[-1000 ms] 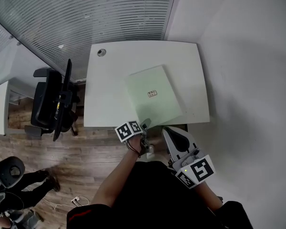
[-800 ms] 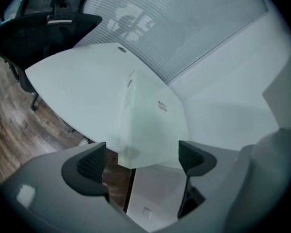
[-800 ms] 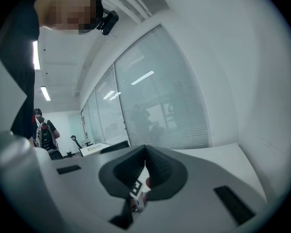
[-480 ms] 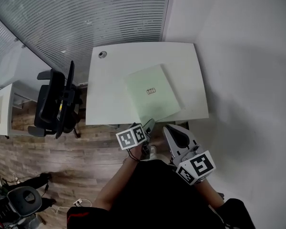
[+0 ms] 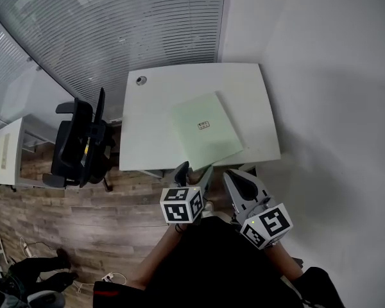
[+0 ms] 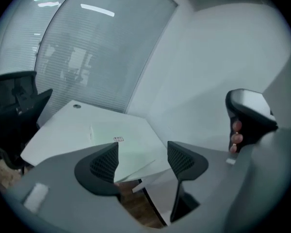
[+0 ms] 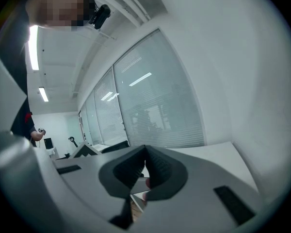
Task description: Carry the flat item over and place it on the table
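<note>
The flat item (image 5: 205,128), a pale green folder with a small label, lies on the white table (image 5: 154,108), turned at an angle. Its near corner (image 6: 136,166) sticks a little past the table's front edge. My left gripper (image 5: 194,171) hovers just short of that corner, apart from the folder. Its jaws are closing with nothing between them. In the left gripper view (image 6: 143,161) the folder (image 6: 116,140) lies beyond the fingertips. My right gripper (image 5: 234,177) is held low at the table's front right, jaws together and empty (image 7: 145,155).
A black office chair (image 5: 80,143) stands left of the table. A glass wall with blinds runs behind, a white wall on the right. A cable hole (image 5: 141,80) marks the table's far left corner. Wooden floor lies below, with another desk (image 5: 3,149) at far left.
My left gripper has pulled back from the folder's near corner toward my body, and its jaws have narrowed. The folder stays flat on the table. The right gripper has barely moved.
</note>
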Demonstrator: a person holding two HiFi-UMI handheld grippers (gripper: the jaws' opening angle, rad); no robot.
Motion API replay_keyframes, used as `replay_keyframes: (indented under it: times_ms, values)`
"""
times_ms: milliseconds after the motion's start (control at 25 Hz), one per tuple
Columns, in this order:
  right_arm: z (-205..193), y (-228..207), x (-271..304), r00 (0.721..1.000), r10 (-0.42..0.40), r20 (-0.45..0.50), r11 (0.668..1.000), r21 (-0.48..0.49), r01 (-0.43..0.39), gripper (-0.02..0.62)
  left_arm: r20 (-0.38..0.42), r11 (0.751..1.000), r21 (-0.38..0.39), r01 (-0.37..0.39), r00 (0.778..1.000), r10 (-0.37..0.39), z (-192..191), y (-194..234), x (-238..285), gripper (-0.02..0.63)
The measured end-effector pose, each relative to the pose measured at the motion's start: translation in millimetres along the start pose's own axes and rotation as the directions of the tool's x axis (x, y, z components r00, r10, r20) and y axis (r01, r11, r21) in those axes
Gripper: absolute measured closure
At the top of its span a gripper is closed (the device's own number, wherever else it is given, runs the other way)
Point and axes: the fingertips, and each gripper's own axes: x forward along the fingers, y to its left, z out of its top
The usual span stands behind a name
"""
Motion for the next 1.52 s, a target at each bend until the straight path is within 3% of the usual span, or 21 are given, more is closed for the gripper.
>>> replay_keyframes:
  times_ms: [160, 320, 560, 920, 1200, 1520]
  values:
    - [5.1, 4.1, -5.5, 1.0, 0.002, 0.01, 1.0, -0.009, -0.002, 0.595, 0.078, 0.993, 0.114, 0.002, 0.997, -0.011, 25.8, -19.2, -25.2, 0.319]
    - [10.4, 6.6, -9.1, 1.0, 0.006, 0.019, 1.0, -0.019, -0.005, 0.595, 0.147, 0.972, 0.236, -0.008, 0.989, -0.027, 45.7, -36.5, -46.8, 0.347]
    - [18.7, 11.0, -15.5, 0.999, 0.013, 0.048, 1.0, -0.026, -0.012, 0.595, 0.232, 0.942, 0.332, -0.049, 0.972, -0.031, 63.0, -50.1, -71.0, 0.415]
    - [19.1, 24.2, -16.0, 0.997, 0.047, 0.056, 0.998, -0.033, -0.045, 0.595, 0.337, 0.919, 0.359, -0.161, 0.941, 0.033, 75.4, -44.1, -96.4, 0.582]
    - [20.9, 30.5, -17.1, 0.995, 0.077, 0.061, 0.996, -0.042, -0.075, 0.595, 0.376, 0.909, 0.368, -0.195, 0.925, 0.046, 81.3, -48.8, -107.4, 0.6]
    - [27.6, 31.1, -20.0, 0.993, 0.082, 0.082, 0.996, -0.042, -0.078, 0.595, 0.39, 0.92, 0.344, -0.188, 0.92, 0.042, 82.4, -54.1, -112.8, 0.6]
